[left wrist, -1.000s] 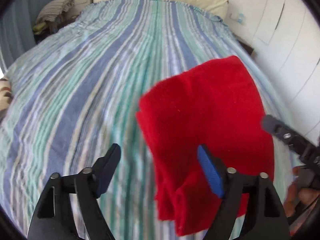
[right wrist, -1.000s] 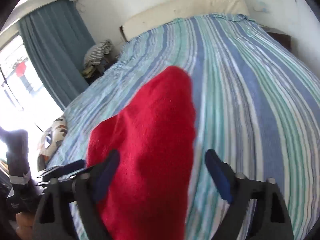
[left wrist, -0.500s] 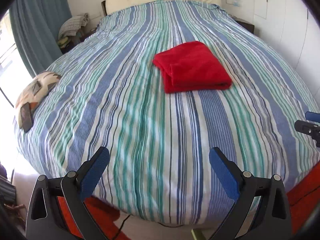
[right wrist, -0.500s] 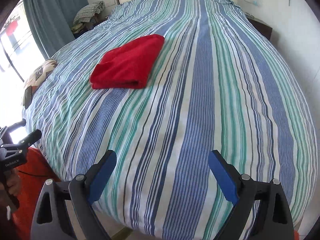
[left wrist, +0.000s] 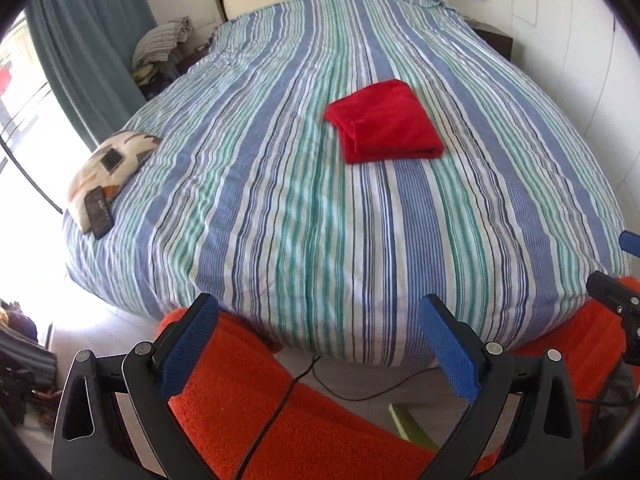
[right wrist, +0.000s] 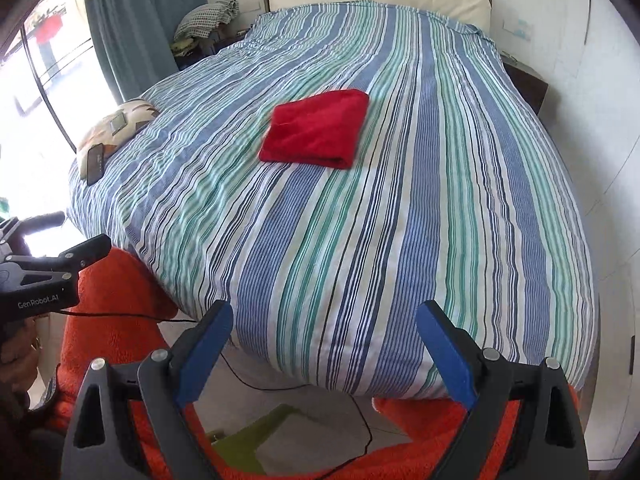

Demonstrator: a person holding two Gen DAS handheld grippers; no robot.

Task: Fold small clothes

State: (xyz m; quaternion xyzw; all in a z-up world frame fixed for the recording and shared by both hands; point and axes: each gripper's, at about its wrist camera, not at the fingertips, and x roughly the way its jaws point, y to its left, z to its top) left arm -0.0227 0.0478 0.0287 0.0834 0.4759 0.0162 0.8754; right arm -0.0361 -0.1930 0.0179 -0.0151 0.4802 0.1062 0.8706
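Observation:
A folded red cloth (left wrist: 385, 122) (right wrist: 317, 134) lies flat in the middle of the striped bed (left wrist: 304, 216) (right wrist: 400, 240). My left gripper (left wrist: 318, 346) stands open past the foot of the bed, far back from the cloth, with nothing between its blue pads. My right gripper (right wrist: 324, 346) is open too, empty, over the bed's near edge. In the right wrist view the left gripper (right wrist: 60, 264) shows at the left edge; in the left wrist view part of the right gripper (left wrist: 618, 292) shows at the right edge.
A patterned cushion (left wrist: 110, 164) with a dark phone (left wrist: 99, 211) on it lies at the bed's left corner. Orange fleece (left wrist: 304, 420) covers the person's legs below the grippers. A black cable (right wrist: 320, 384) runs across the floor. A wall (right wrist: 600, 120) stands to the right and a curtain (left wrist: 92, 40) to the left.
Both grippers drew back from the red cloth, which now lies folded on the bed. A second ago it filled the views right between the jaws. The left jaws spread wider.

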